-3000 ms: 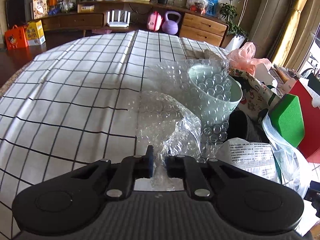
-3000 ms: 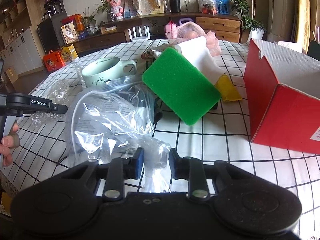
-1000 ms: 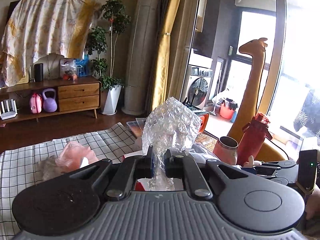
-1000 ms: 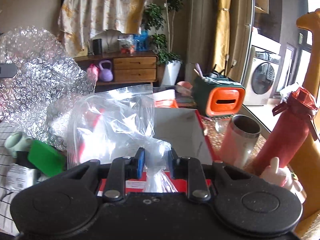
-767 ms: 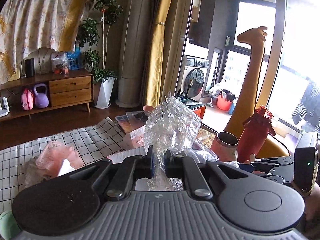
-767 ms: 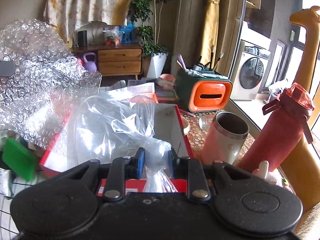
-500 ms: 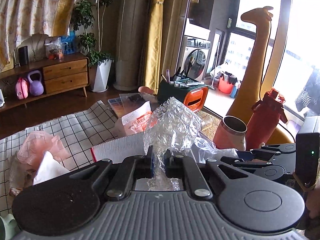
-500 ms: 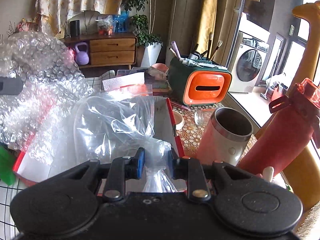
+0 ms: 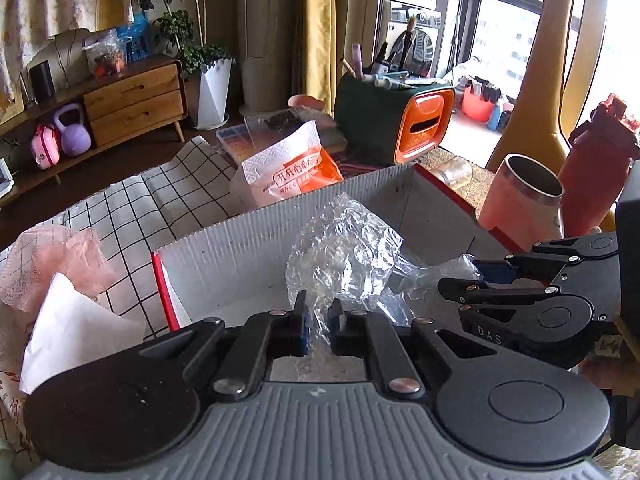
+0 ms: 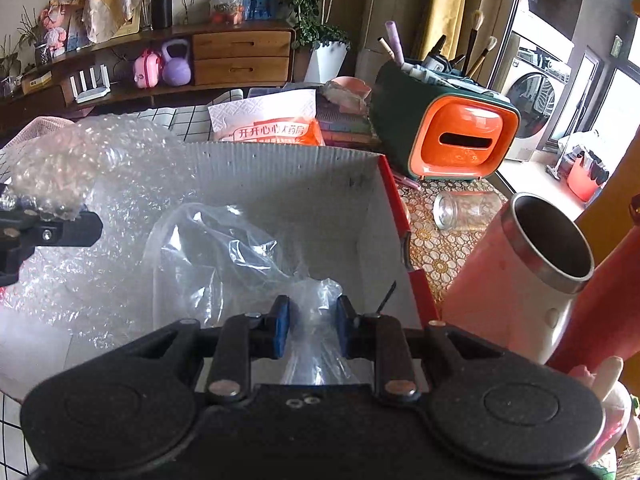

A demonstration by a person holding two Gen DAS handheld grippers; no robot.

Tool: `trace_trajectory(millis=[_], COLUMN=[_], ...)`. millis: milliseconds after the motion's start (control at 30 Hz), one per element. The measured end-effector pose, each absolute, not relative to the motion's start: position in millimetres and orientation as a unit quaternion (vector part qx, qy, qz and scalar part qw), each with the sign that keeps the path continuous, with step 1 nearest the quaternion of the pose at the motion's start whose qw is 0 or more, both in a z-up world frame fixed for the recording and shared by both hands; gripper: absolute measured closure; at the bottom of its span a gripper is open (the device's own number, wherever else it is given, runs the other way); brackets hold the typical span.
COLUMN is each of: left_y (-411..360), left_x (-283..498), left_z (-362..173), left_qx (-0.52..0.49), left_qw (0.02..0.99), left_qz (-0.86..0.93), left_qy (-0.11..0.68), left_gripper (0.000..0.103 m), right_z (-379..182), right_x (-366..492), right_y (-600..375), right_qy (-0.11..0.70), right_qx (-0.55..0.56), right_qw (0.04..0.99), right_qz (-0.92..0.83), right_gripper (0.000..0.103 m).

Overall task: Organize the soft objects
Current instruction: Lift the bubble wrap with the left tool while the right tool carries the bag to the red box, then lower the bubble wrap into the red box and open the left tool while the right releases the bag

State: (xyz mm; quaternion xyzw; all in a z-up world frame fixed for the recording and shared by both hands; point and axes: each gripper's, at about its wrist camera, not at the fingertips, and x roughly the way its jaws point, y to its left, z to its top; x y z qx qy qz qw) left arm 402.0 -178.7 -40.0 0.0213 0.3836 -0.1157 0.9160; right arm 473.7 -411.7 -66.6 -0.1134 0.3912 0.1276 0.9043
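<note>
Both tools have swung from the tabletop to over the red box [image 9: 280, 236], left tool [image 9: 318, 326] pinching bubble wrap [image 9: 344, 252] and right tool [image 10: 312, 322] pinching the plastic bag [image 10: 224, 248] (each hanging directly above the box's open inside).

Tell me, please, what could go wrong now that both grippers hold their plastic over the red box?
1. The bubble wrap in the left gripper is springy and bulky; once let go it may spill over the red box wall.
2. The clear plastic bag in the right gripper could cling to the pads.
3. The right gripper works close to the open steel tumbler and might knock it.
</note>
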Motion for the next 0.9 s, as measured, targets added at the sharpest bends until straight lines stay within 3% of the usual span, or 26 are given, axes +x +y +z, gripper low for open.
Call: trace_trajectory(millis=[433, 900], left_y=[-196, -208], left_x=[428, 433], left_z=[-84, -100], left_qx=[0.032, 0.054], left_qw=[0.88, 0.849], left_qz=[-0.136, -0.147], left_qy=[0.453, 0.505], left_gripper=[0.095, 0.092], right_z=[-91, -88], right_x=[480, 474], right_y=[-406, -412], right_qy=[0.417, 0.427], right_qx=[-0.123, -0.111], right_qw=[0.888, 0.88], right_qz=[0.149, 0.178], right_gripper=[0.078, 0.068])
